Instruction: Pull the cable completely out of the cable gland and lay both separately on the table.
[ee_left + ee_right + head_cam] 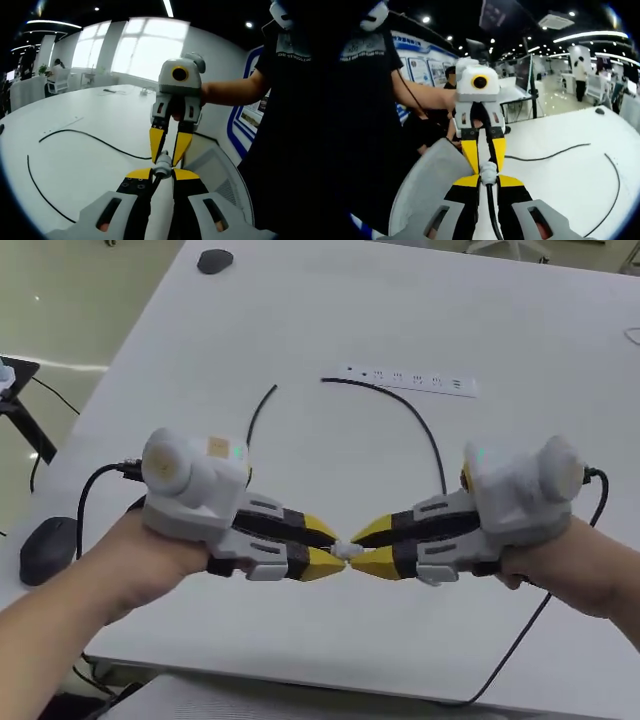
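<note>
A small white cable gland hangs above the table's near edge, pinched between two grippers that meet tip to tip. My left gripper comes in from the left and is shut on the gland. My right gripper faces it from the right. It is shut on the black cable, which runs back between its jaws right behind the gland. The cable curves over the table behind both grippers, and its two ends lie near the power strip.
A white power strip lies at the back of the white table. A dark mouse sits at the left edge, and another dark object at the far corner. The near table edge is just below the grippers.
</note>
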A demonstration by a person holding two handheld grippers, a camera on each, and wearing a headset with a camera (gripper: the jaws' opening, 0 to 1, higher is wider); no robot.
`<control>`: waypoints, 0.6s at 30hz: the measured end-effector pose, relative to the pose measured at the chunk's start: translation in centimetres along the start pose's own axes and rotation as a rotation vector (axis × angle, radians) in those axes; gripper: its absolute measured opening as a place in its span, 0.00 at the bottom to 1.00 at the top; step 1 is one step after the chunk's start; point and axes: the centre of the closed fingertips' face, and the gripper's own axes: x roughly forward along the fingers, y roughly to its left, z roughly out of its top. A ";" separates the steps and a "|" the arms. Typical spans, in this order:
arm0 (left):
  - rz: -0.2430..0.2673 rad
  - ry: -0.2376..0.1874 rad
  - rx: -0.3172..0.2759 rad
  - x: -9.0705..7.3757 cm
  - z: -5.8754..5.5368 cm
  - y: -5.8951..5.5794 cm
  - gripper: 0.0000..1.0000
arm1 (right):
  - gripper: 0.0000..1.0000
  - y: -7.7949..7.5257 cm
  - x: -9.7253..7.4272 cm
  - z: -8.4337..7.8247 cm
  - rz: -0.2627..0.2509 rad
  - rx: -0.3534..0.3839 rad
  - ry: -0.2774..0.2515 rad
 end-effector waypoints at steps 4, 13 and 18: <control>0.002 0.003 -0.006 0.1 -0.2 0.0 0.15 | 0.07 -0.2 0.2 -0.6 -0.062 -0.173 0.073; 0.003 0.000 -0.070 0.0 -0.4 0.2 0.15 | 0.07 -0.1 0.5 -0.7 -0.171 -0.344 0.120; 0.000 0.000 -0.082 0.2 -0.4 0.0 0.15 | 0.07 -0.1 0.5 -0.9 -0.194 -0.385 0.139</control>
